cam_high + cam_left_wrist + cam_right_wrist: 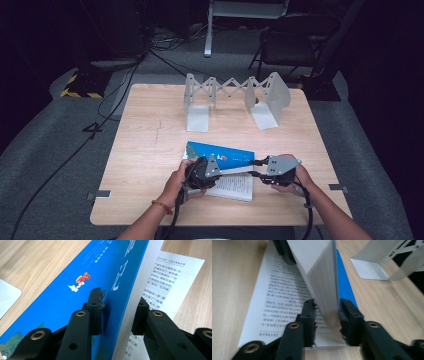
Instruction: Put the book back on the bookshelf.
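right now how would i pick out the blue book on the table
On the light wooden table, look near the front edge, in front of the white folding metal book rack. The blue-covered paperback book is there, partly open over a printed page, the only blue thing.

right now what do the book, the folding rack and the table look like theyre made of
Book: paper, with a smooth, slightly glossy blue card cover and matte white printed pages, gripped by both grippers. Folding rack: looks like pale grey painted metal or plastic, hard to say which; thin flat end plates joined by criss-cross strips. Table: light wood or wood-look laminate, with fine grain lines and a matte surface.
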A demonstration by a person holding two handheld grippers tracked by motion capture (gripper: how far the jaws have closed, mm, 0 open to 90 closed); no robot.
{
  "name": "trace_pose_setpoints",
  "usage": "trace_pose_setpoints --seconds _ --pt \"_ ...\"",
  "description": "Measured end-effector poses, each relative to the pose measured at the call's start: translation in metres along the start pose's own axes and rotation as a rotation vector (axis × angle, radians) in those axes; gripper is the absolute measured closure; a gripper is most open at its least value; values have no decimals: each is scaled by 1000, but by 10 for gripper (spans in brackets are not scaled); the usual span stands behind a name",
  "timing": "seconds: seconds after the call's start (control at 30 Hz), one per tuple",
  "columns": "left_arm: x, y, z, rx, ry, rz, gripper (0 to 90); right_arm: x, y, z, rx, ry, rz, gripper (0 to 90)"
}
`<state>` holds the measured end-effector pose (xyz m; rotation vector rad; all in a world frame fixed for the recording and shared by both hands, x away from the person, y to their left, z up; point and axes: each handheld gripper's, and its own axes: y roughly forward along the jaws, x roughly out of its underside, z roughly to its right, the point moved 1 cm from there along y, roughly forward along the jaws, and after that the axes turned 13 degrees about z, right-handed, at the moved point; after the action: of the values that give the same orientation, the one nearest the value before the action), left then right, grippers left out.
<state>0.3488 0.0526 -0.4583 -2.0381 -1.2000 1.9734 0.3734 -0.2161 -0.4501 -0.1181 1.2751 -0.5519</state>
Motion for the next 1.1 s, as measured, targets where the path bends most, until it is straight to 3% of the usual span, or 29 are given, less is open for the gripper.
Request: trace_pose_setpoints --seconds 0.03,0.1,0.17,0.3,0.37,0.4,0.47,0.63,0.7,0.73,0.83,0.9,0.93,0.97,1.07,1.1 --pt "1 0 -1 8 -11 -1 673 0 0 2 -10 8 -1 694" --pt "2 0 -5 35 -69 20 621 -5 2 1 -1 -23 -25 706" --pt "1 1 -5 41 -91 22 573 -7 2 0 3 -28 -27 708" --pt "1 12 2 5 -70 -24 395 -15 6 -8 3 -47 -42 721" --pt "2 15 7 -26 -60 -43 368 -20 9 -11 4 -63 -60 724" --pt "0 13 9 -53 -47 -54 391 -21 10 -13 2 -61 -66 725" --pt "-3 5 10 -64 -38 -29 545 -22 11 -13 3 -44 -62 721" --pt "-5 1 12 -81 8 -29 676 -23 11 -12 39 -9 -54 661" --pt "-6 -1 10 -77 9 -13 698 -22 10 -9 62 36 -30 543" --pt "-6 -2 10 -81 11 -9 712 -18 6 -4 105 61 -19 433" --pt "-7 -6 7 -79 32 6 728 0 -6 9 138 164 -4 398" --pt "-9 -9 5 -87 37 21 738 16 -11 17 175 207 -41 388" --pt "-10 -10 5 -94 42 25 742 31 -12 23 209 222 -99 386" --pt "-10 -11 5 -102 47 29 746 39 -12 25 225 234 -122 386" --pt "-12 -15 1 -121 44 51 758 61 -8 32 231 268 -182 379" --pt "-13 -17 1 -135 51 60 762 65 -6 34 224 296 -171 380"
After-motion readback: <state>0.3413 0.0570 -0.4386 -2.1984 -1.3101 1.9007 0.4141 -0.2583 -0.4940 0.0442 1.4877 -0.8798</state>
